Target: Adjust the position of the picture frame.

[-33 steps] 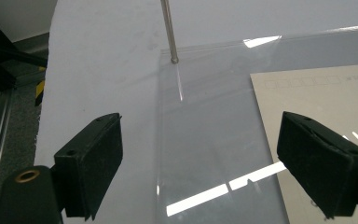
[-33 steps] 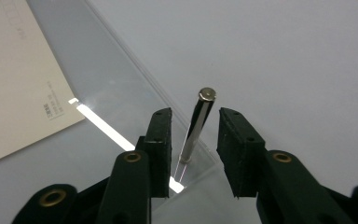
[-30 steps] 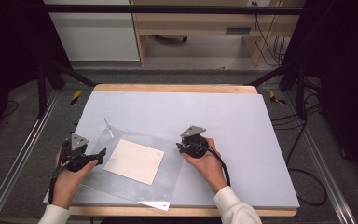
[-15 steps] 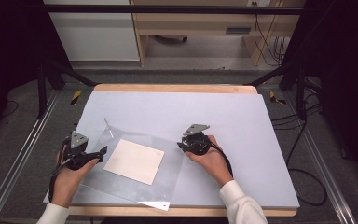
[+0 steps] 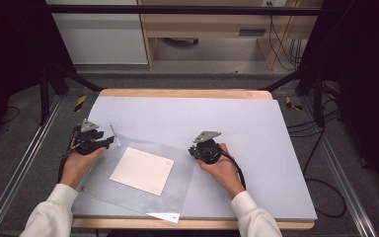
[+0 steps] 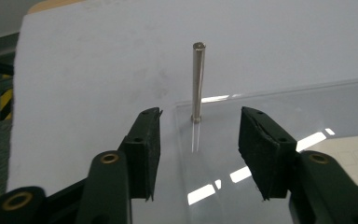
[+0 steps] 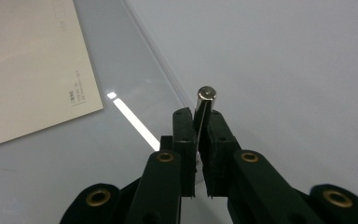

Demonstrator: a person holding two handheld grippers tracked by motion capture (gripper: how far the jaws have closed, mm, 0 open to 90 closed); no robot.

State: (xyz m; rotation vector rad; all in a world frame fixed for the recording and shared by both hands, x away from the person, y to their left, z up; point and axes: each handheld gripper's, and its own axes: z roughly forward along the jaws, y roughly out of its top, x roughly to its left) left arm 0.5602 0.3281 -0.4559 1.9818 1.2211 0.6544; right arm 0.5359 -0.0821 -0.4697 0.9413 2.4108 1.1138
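A clear plastic sheet (image 5: pixel 177 190) lies on the grey mat with a cream card (image 5: pixel 142 170) at its middle. A thin metal pin (image 6: pixel 198 79) stands upright at the sheet's far left corner. My left gripper (image 6: pixel 199 140) has just been closing around this pin (image 5: pixel 113 134), which stands between the pads without touching them, so the gripper (image 5: pixel 109 142) is open. At the sheet's right corner my right gripper (image 5: pixel 193 152) has just closed. In the right gripper view it (image 7: pixel 197 126) is shut on a second metal pin (image 7: pixel 205 98), beside the card (image 7: pixel 23 70).
The grey mat (image 5: pixel 246 123) covers a wooden table with bare room behind and to the right of the sheet. Black frame rails (image 5: pixel 24 163) run along both sides. The sheet's near corner (image 5: pixel 170 217) overhangs the mat's front edge.
My left hand has moved away from the person toward the pin at the sheet's far left corner, and its jaws have narrowed. The right gripper's jaws have closed on their pin.
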